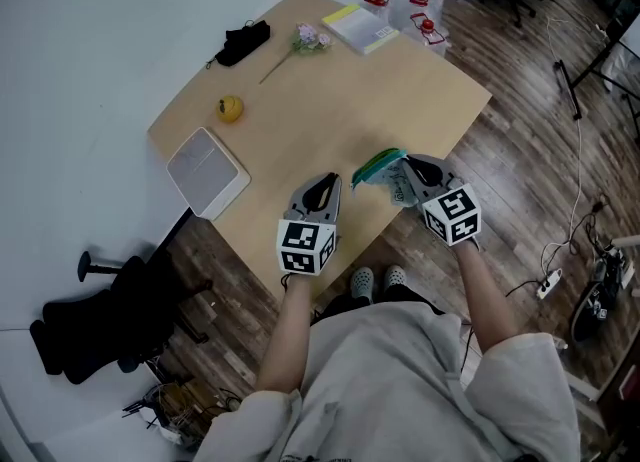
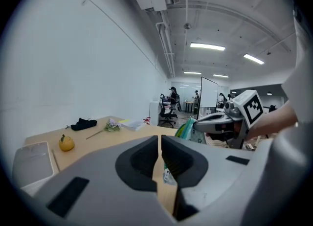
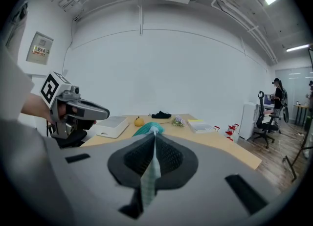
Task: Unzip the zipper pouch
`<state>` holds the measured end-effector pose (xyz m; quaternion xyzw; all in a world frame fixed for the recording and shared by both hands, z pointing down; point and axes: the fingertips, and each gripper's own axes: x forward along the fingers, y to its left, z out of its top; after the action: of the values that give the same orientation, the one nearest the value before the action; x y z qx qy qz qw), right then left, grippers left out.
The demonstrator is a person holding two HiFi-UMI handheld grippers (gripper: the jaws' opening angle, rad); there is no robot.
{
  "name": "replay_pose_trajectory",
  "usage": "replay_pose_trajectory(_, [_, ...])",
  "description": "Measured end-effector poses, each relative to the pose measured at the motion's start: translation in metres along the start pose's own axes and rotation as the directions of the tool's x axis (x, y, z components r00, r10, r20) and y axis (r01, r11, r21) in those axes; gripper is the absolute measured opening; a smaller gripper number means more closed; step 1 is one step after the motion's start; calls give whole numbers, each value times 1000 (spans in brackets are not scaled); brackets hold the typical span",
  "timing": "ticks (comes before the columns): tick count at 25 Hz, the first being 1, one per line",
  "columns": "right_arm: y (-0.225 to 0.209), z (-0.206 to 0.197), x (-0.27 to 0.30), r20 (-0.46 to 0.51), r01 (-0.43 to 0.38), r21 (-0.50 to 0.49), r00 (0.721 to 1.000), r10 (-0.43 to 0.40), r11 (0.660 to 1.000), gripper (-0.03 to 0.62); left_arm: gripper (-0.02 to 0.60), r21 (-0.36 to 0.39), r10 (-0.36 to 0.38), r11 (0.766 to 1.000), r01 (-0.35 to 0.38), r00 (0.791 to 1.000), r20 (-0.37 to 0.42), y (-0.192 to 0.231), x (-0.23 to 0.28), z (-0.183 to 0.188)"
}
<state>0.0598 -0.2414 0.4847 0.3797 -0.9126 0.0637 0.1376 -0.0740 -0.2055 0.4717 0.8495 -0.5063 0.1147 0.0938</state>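
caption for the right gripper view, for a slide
Right gripper shut on the green zipper pouch, left gripper close by, wooden table beyond

grey left tool (image 1: 325, 186) and right tool (image 1: 402, 172), black-white marker cubes (image 1: 306, 246); grey shirt (image 1: 400, 380).

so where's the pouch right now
In the head view, the pouch is at the near edge of the table, pinched in the right gripper, just right of the left gripper.
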Motion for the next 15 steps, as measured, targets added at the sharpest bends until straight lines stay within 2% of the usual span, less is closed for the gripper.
replay_pose_trajectory(5, [6,-7,-4,19,37,62,999,-38,997,11,25,-114,32,993,-27,999,37,6,-10,1])
replay_pose_trajectory(8, [7,-11,-7,17,63,90,998,-65,994,11,25,-155,53,987,-46,998,42,10,-16,-1])
replay_pose_trajectory(15, [3,-17,-16,14,125,142,992,-128,982,11,21,-161,72,985,-68,997,21,8,-21,-11])
